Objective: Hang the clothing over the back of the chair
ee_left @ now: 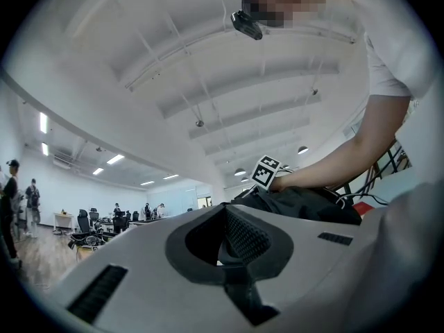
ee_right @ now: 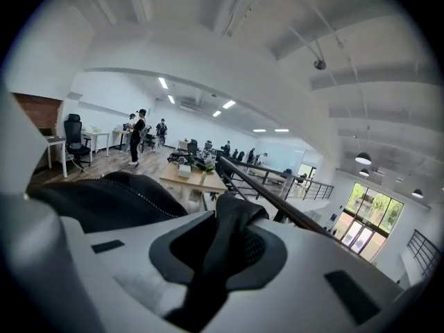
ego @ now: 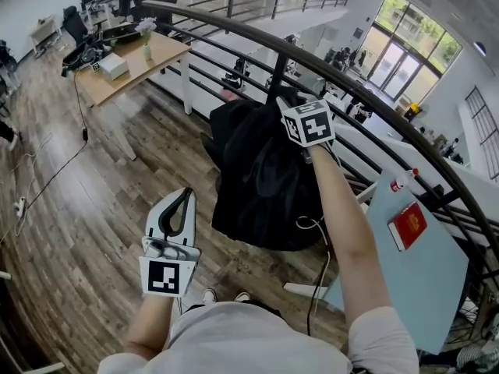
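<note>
Two tongs are seen: the left tongs (ego: 185, 197) are closed on nothing, the right tongs (ee_right: 232, 220) are clamped on the black fabric jacket (ego: 261, 178), draped beside the dark metal railing (ego: 234, 24). The draping step is judged in hand; settling it, then letting go, is called for next.

Wood-plank floor (ego: 78, 232) below, with a black cable (ego: 58, 170) snaking across to a white power strip (ego: 19, 206). Up left, wooden table (ego: 160, 53) bearing a white box (ego: 114, 65) and a vase of flowers (ego: 146, 51). At right, pale blue table (ego: 421, 287), red booklet (ego: 408, 224) flat on top. Between the tables, black clothing (ego: 265, 178) heaped, support hidden.
</note>
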Motion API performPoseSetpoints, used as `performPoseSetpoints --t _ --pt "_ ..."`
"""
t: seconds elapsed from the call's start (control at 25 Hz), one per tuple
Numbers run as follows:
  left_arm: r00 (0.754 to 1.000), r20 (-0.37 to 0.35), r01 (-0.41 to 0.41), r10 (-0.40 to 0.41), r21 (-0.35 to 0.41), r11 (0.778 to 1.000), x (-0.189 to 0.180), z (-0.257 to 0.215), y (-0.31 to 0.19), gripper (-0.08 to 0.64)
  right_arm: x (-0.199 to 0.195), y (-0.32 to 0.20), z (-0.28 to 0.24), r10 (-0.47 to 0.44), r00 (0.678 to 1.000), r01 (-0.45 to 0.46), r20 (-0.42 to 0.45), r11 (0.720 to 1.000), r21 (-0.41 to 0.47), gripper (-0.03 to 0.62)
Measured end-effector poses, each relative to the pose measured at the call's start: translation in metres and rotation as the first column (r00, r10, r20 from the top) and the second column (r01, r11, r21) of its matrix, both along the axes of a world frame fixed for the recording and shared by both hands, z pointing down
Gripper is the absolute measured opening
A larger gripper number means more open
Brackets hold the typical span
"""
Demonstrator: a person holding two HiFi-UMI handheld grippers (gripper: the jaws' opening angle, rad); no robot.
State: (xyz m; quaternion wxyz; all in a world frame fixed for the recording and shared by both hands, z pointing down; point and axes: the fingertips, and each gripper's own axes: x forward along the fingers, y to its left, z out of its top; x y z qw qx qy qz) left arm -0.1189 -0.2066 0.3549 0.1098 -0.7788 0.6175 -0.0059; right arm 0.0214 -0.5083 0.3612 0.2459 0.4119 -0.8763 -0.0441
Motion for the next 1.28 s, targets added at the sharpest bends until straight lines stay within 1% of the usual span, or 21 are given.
performPoseSetpoints --t 0.08,0.16,0.24,0.4,0.48,0.52,0.6,0.64,0.84,0.92,1.08,1.2,1.28 --pt "1.000 -0.002 0.001 -0.001 -0.004 1.000 0.000 0.000 0.001 0.023 -0.002 0.002 0.014 -0.029 0.999 0.027 -0.032 0.997 -0.076 0.052" --pt "1.000 -0.005 0.002 -0.002 -0.004 1.000 0.000 0.000 0.002 0.023 0.000 0.004 0.023 -0.044 0.997 0.035 -0.066 0.991 -0.132 0.064" --pt "1.000 -0.005 0.002 -0.002 -0.004 1.000 0.001 0.000 0.002 0.023 0.006 0.004 0.026 -0.036 0.996 0.023 -0.084 0.988 -0.150 0.080" --pt "1.000 -0.002 0.000 0.000 -0.004 1.000 0.003 -0.001 0.003 0.023 0.015 0.004 0.023 -0.029 0.995 0.015 -0.099 0.990 -0.144 0.103" --pt "1.000 -0.002 -0.004 0.004 -0.005 1.000 0.005 0.000 0.003 0.023 0.019 0.004 0.021 -0.039 0.996 0.026 -0.081 0.986 -0.166 0.107" --pt "1.000 0.001 -0.006 0.006 -0.008 1.000 0.006 0.001 0.003 0.023 0.021 0.004 0.021 -0.046 0.997 0.034 -0.058 0.981 -0.189 0.112" --pt "1.000 0.004 -0.008 0.008 -0.012 1.000 0.008 0.002 0.002 0.023 0.027 0.004 0.020 -0.057 0.998 0.053 -0.007 0.968 -0.243 0.145" --pt "1.000 0.004 -0.009 0.009 -0.013 1.000 0.008 0.001 0.002 0.023 0.030 0.005 0.020 -0.061 0.998 0.060 0.004 0.964 -0.260 0.152" --pt "1.000 0.004 -0.024 0.024 -0.012 1.000 0.013 0.000 0.001 0.023 0.037 0.011 0.017 -0.110 0.994 0.098 -0.022 0.949 -0.299 0.166" --pt "1.000 0.010 -0.027 0.027 -0.013 1.000 0.015 0.001 0.000 0.023 0.039 0.011 0.018 -0.138 0.990 0.129 -0.002 0.930 -0.345 0.181" --pt "1.000 0.009 -0.020 0.020 -0.017 1.000 0.013 0.003 0.002 0.023 0.049 0.015 0.025 -0.165 0.980 0.198 0.110 0.863 -0.465 0.231" --pt "1.000 0.015 -0.011 0.011 -0.026 1.000 0.010 0.006 0.003 0.023 0.057 0.022 0.026 -0.194 0.970 0.243 0.149 0.826 -0.509 0.238" --pt "1.000 0.015 -0.007 0.007 -0.029 1.000 0.009 0.007 0.003 0.023 0.061 0.024 0.024 -0.206 0.963 0.269 0.177 0.811 -0.520 0.238"
